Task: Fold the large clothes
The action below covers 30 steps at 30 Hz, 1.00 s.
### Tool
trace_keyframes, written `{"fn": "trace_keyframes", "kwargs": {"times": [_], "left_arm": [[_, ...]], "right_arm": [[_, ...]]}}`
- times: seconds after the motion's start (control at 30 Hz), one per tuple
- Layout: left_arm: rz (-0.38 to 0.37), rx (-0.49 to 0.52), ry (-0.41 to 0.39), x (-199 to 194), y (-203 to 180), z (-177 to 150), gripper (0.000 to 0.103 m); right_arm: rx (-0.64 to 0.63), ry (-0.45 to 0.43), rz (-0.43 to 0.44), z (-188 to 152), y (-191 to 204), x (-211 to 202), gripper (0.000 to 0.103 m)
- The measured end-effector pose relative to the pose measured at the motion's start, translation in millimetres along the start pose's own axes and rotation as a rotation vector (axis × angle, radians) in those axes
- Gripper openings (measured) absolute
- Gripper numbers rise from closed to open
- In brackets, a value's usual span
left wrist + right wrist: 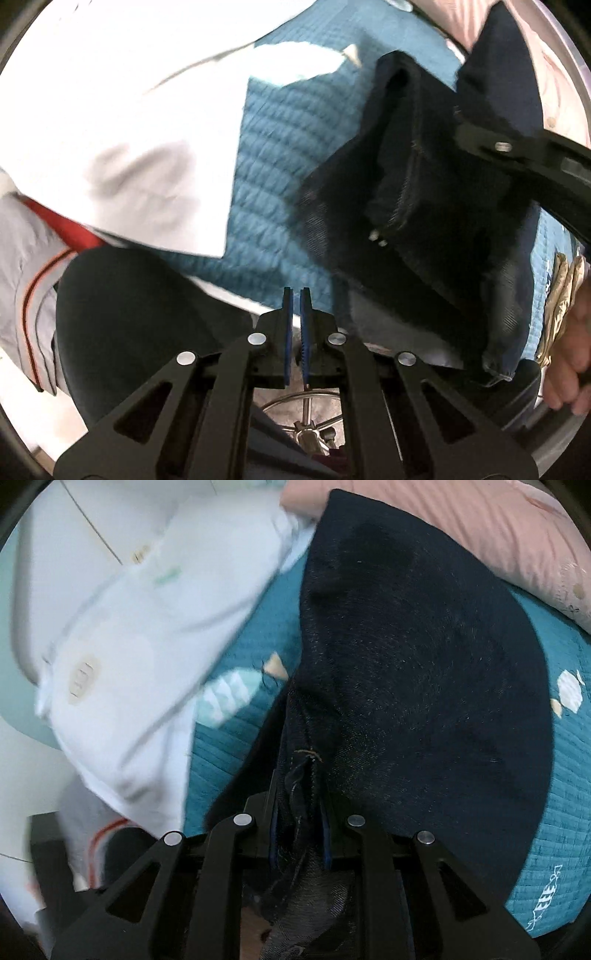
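Right gripper (299,834) is clamped on a bunched edge of the jeans (417,672), denim wedged between its blue pads, and the dark cloth spreads across the teal quilt (243,746) on the bed. Left gripper (296,314) points straight down with its pads nearly together and nothing between them, over the quilt's near edge. From the left view the jeans (424,206) hang folded off the right gripper (480,136). White clothing (122,686) lies beside them, a pink pillow (480,531) beyond
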<state>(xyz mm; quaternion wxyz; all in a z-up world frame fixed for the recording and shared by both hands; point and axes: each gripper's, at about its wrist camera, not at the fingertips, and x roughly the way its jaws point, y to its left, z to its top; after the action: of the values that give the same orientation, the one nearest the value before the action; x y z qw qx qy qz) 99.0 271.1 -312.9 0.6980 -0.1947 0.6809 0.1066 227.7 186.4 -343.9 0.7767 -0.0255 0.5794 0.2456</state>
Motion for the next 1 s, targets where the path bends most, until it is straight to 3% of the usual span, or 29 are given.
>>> {"fn": "trace_keyframes", "kwargs": {"times": [0.1,0.17,0.27,0.3,0.37,0.47,0.5,0.7,0.83,0.9,0.93,0.97,1.0], "left_arm": [[0.007,-0.015,0.014,4.7,11.5,-4.4,0.011],[0.007,-0.020,0.021,5.0,19.2,-8.0,0.011],[0.010,-0.027,0.025,4.2,23.3,-9.9,0.011],[0.015,-0.030,0.023,3.4,23.8,-9.8,0.014],[0.029,-0.039,0.011,3.9,20.3,-6.2,0.037],[0.040,-0.055,-0.016,-6.7,24.9,-3.6,0.039],[0.041,-0.060,-0.023,-11.6,26.8,-3.2,0.039],[0.027,-0.022,-0.073,-42.2,20.9,-2.2,0.039],[-0.027,0.051,-0.104,-54.7,-18.2,6.4,0.039],[-0.056,0.105,-0.111,-57.4,-41.9,12.4,0.038],[-0.083,0.133,-0.113,-56.1,-54.3,15.1,0.038],[-0.119,0.150,-0.109,-52.8,-65.1,16.6,0.038],[-0.144,0.159,-0.095,-46.5,-71.6,19.0,0.038]], "right_arm": [[0.015,0.046,-0.017,0.6,1.5,26.6,0.022],[0.034,0.075,0.004,-1.4,5.0,40.6,0.034],[0.011,0.060,0.024,-8.3,17.7,43.9,0.043],[0.013,0.058,0.057,-9.4,20.7,42.9,0.045],[0.077,0.071,0.187,-10.5,19.2,40.1,0.052],[0.139,0.144,0.453,-8.4,22.3,46.1,0.050],[0.142,0.156,0.459,-8.3,23.5,46.1,0.050],[0.070,-0.007,0.453,-4.5,4.3,-24.5,0.051],[0.052,-0.112,0.320,-11.6,-27.9,-76.8,0.051],[0.035,-0.137,0.210,-19.2,-47.5,-91.4,0.042],[0.027,-0.133,0.181,-23.6,-59.1,-93.4,0.022],[0.032,-0.117,0.177,-27.1,-66.8,-89.8,0.013],[0.049,-0.089,0.164,-31.3,-78.2,-84.1,0.013]]}}
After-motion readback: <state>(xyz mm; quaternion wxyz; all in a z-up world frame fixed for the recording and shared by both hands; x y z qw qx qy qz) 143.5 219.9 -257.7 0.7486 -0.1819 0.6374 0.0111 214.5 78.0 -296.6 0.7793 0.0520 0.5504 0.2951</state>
